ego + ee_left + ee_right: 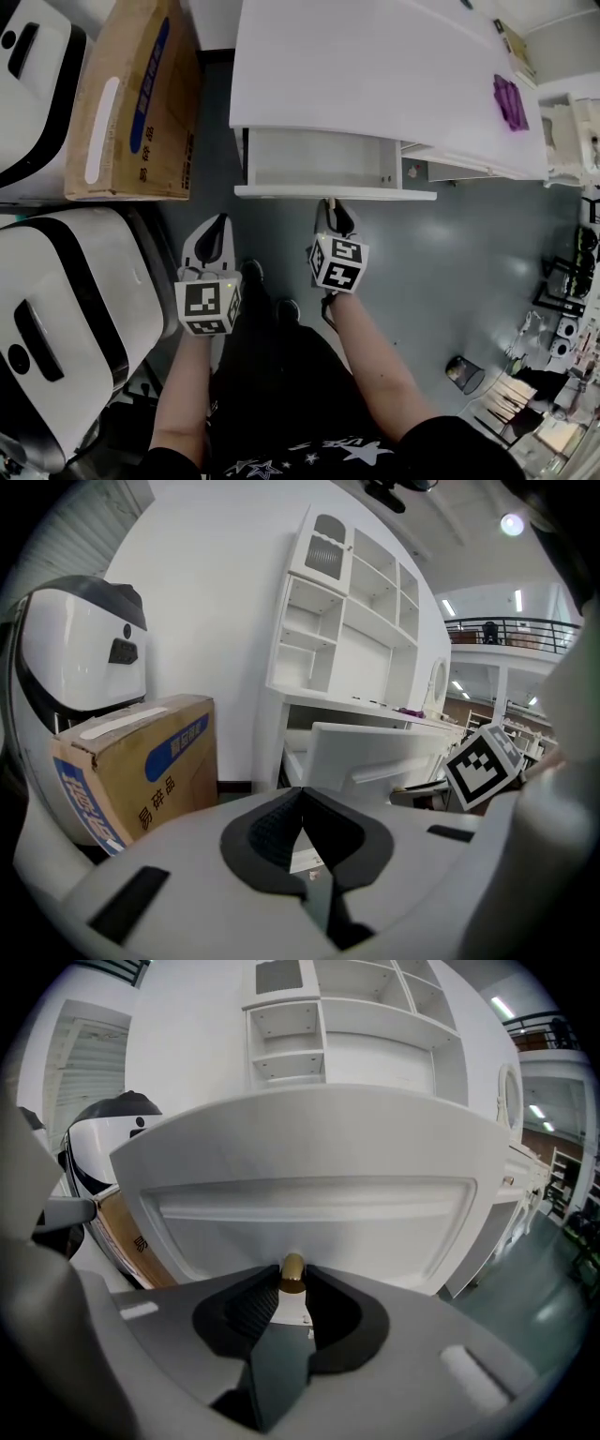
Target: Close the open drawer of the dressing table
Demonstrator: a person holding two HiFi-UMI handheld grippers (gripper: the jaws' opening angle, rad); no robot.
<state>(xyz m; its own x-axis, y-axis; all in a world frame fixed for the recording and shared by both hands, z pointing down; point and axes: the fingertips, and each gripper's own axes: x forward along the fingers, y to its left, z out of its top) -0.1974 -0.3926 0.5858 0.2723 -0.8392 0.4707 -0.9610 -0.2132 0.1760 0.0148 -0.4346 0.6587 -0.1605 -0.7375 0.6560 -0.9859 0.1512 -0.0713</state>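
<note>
The white dressing table (375, 75) has its drawer (309, 159) pulled out toward me, and the inside looks empty. My right gripper (330, 208) is at the middle of the drawer front (309, 1194). Its fingertips are closed on either side of the small brass knob (292, 1272), so the right gripper (292, 1283) is shut on it. My left gripper (217, 223) hangs in the air short of the drawer's left corner, touching nothing. In the left gripper view its jaw tips (301, 794) meet with nothing between them, and the drawer (375, 752) lies ahead to the right.
A cardboard box (131, 103) stands on the floor left of the drawer. Two large white machines (56, 309) (33, 84) fill the left side. A purple object (510, 101) lies on the tabletop's far right. A small bin (464, 373) stands on the grey floor at right.
</note>
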